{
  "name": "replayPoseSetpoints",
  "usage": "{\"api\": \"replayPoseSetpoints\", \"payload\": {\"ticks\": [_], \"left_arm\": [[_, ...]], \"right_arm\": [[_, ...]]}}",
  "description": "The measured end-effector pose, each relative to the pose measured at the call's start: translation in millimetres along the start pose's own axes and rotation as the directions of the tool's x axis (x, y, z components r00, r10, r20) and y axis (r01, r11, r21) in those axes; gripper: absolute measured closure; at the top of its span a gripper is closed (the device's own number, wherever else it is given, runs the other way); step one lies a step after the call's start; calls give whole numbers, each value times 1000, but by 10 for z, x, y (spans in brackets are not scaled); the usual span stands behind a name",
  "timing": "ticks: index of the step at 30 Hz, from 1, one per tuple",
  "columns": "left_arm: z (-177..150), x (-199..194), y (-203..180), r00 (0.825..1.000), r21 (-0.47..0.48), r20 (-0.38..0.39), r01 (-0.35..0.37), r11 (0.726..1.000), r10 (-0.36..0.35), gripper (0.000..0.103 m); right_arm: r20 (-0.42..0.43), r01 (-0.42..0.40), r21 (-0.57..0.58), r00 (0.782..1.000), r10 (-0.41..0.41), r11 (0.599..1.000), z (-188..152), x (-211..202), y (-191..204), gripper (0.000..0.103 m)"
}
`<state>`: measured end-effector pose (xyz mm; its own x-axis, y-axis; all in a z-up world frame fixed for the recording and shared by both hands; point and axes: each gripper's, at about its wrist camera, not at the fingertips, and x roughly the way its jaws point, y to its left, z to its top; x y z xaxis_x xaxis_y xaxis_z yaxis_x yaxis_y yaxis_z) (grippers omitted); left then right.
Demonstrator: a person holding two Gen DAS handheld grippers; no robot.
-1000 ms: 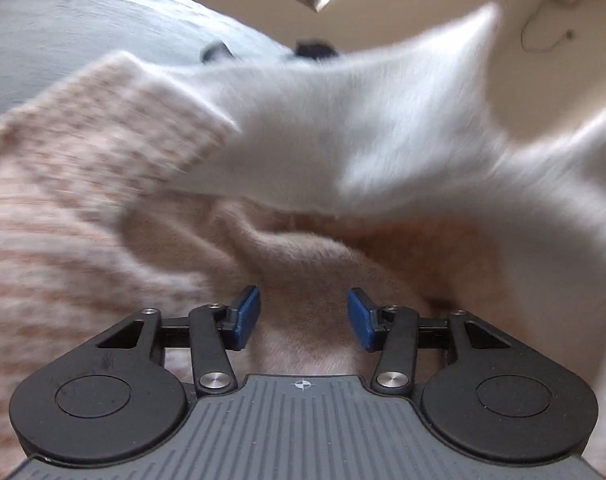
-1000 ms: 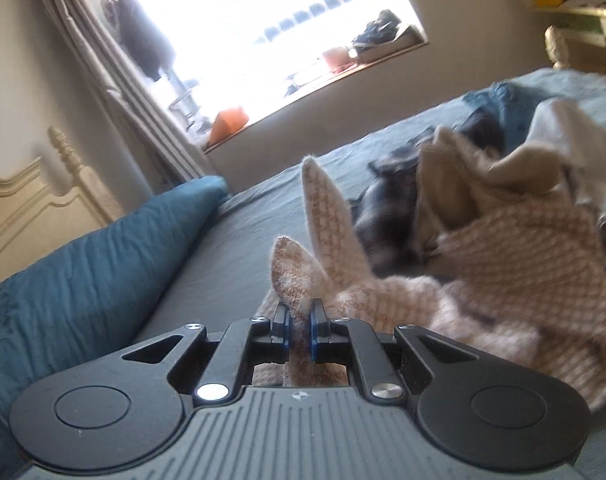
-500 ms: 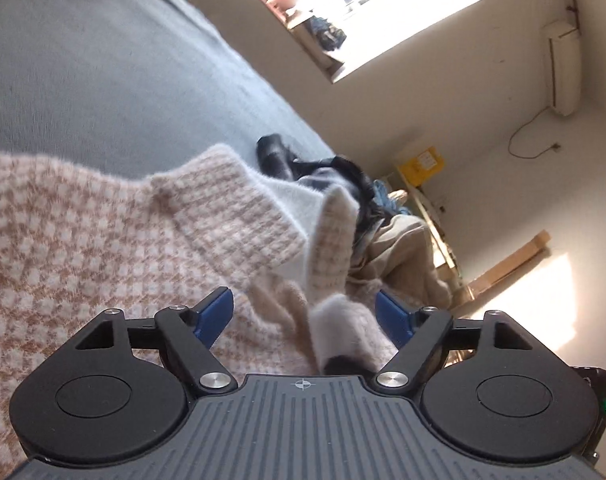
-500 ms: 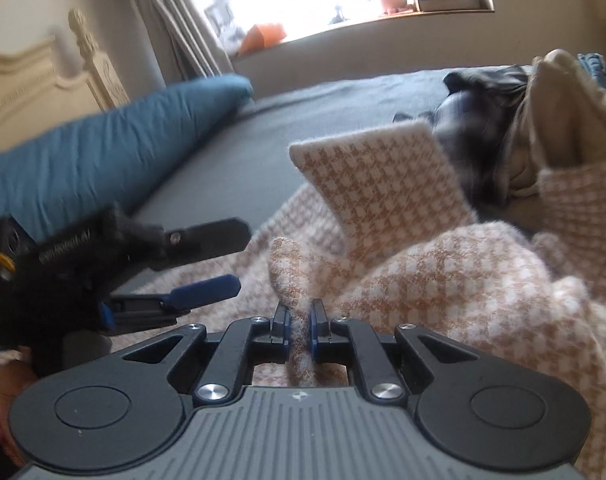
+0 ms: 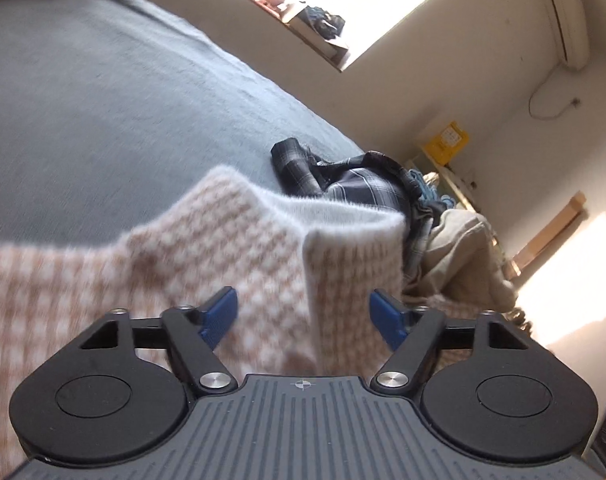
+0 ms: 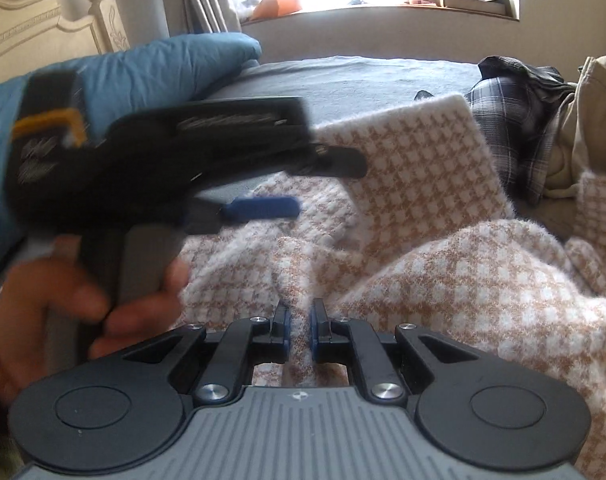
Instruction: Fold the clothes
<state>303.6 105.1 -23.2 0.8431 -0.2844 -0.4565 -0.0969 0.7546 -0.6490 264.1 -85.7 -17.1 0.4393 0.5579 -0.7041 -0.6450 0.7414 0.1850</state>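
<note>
Right gripper (image 6: pixel 300 330) pinching fuzzy houndstooth sweater (image 6: pixel 423 264), left gripper (image 5: pixel 303 316) closing, unclamped

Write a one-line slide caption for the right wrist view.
Right gripper pinches a checked sweater on the bed while the hand-held left gripper reaches in.

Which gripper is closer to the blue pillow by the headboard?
Left. The left gripper hangs right in front of the blue pillow; the right gripper sits farther back, clamped on the checked sweater.
</note>
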Motion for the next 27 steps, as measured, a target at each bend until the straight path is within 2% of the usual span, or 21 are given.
{"api": "replayPoseSetpoints", "payload": {"ticks": [2, 3, 4, 6, 11, 14, 16, 21, 23, 27], "left_arm": [[52, 92, -12, 1000, 24, -6, -5, 1000, 5, 60], [70, 120, -23, 1000, 36, -6, -5, 999, 5, 84], [79, 116, -44, 1000, 51, -3, 0, 999, 0, 97], [93, 87, -90, 1000, 82, 9, 13, 997, -14, 98], [92, -186, -142, 994, 104, 108, 20, 994, -32, 98], [116, -74, 20, 995, 44, 92, -29, 999, 25, 98], [112, 79, 102, 996, 17, 57, -73, 997, 72, 98], [74, 334, 94, 986, 74, 33, -163, 984, 161, 98], [81, 395, 66, 983, 91, 31, -181, 979, 179, 98], [100, 463, 40, 978, 125, 15, -206, 970, 206, 96]], "right_arm": [[4, 1, -7, 1000, -1, 1000, 0, -18, 10, 93], [7, 1, -11, 1000, -1, 1000, 1, -35, 14, 93], [11, 1, -15, 1000, 0, 1000, 3, -51, 18, 93], [19, 0, -24, 1000, 0, 1000, 6, -85, 27, 93], [58, 5, -99, 998, 1, 995, -13, -245, 174, 93], [42, 33, -157, 999, -27, 987, -31, -147, 256, 93], [12, 32, -136, 999, -31, 990, -28, -26, 234, 92], [-30, 6, -64, 1000, -8, 998, -30, 99, 136, 90], [-35, 1, -69, 999, -3, 998, -39, 51, 155, 87], [-61, -19, -92, 998, 13, 996, -128, -63, 223, 67]]}}
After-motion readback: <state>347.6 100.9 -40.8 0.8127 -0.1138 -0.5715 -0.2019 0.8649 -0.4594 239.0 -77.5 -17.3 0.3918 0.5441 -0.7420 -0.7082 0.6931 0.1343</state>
